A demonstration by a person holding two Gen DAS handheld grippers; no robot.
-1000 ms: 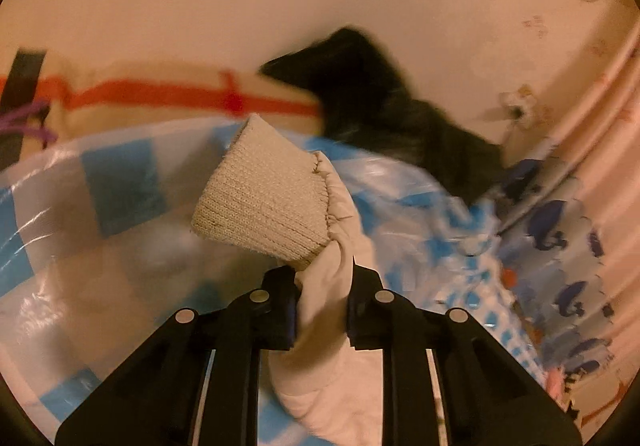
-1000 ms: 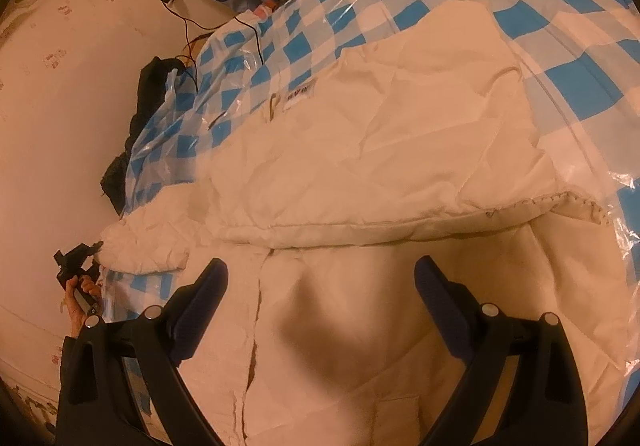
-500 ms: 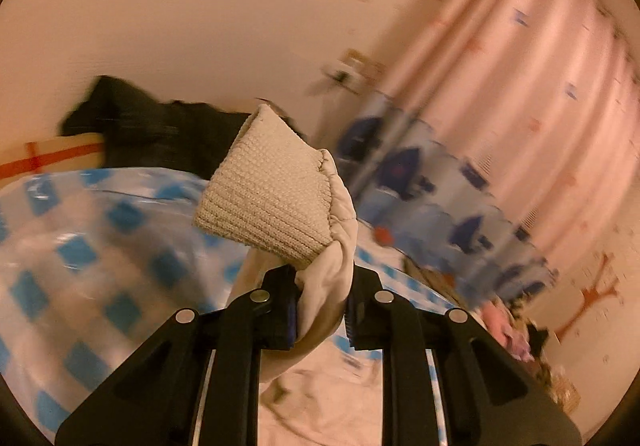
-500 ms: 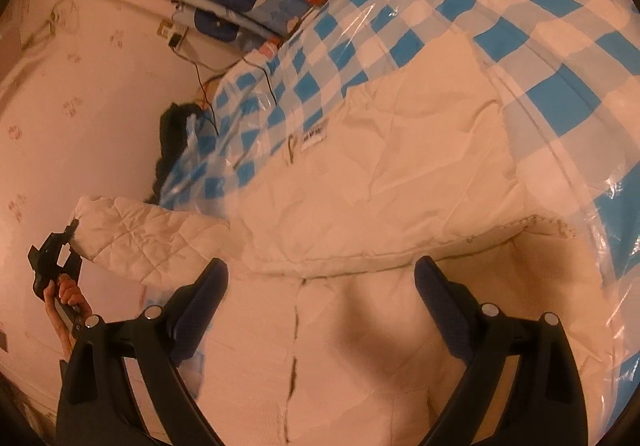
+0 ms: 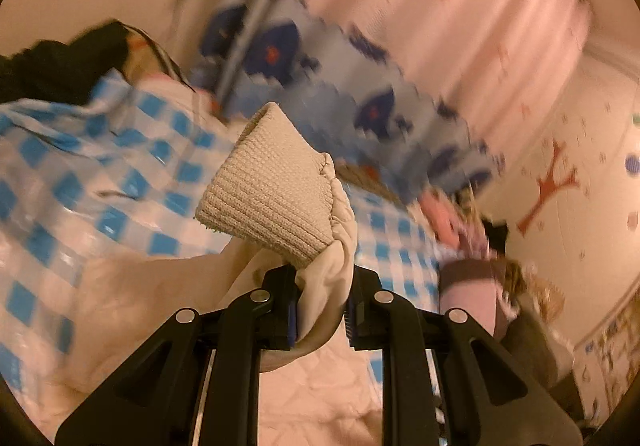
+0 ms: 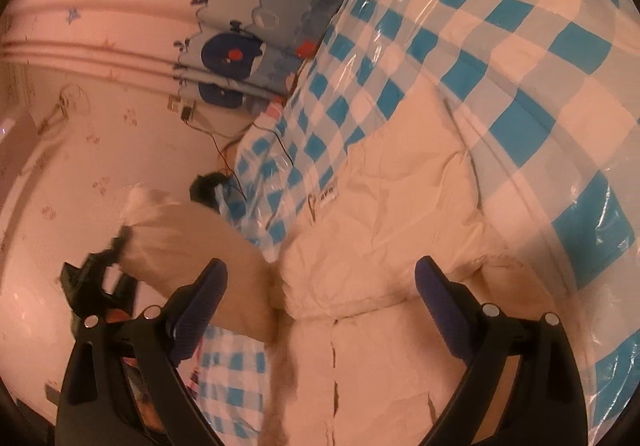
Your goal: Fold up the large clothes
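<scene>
Evidently soft, puffy jacket (image 6: 400, 230): left gripper (image 5: 320, 310) pinches sleeve (image 5: 324, 286) beneath knit cuff (image 5: 268, 194), toward 12 o'clock; right gripper (image 6: 320, 306) gapes empty.

place: my home, a child's bedroom | bed: blue-checked cover (image 6: 460, 58) under clear plastic | 12 o'clock: whale-print bedding (image 6: 248, 46) | wall: pink star curtain (image 5: 460, 26), tree sticker (image 5: 548, 190) at 3 o'clock

We look close along each tool toward the bed (image 6: 540, 58); both views share the cream jacket (image 6: 400, 238) and the whale curtain (image 5: 328, 82) beyond the bed.
</scene>
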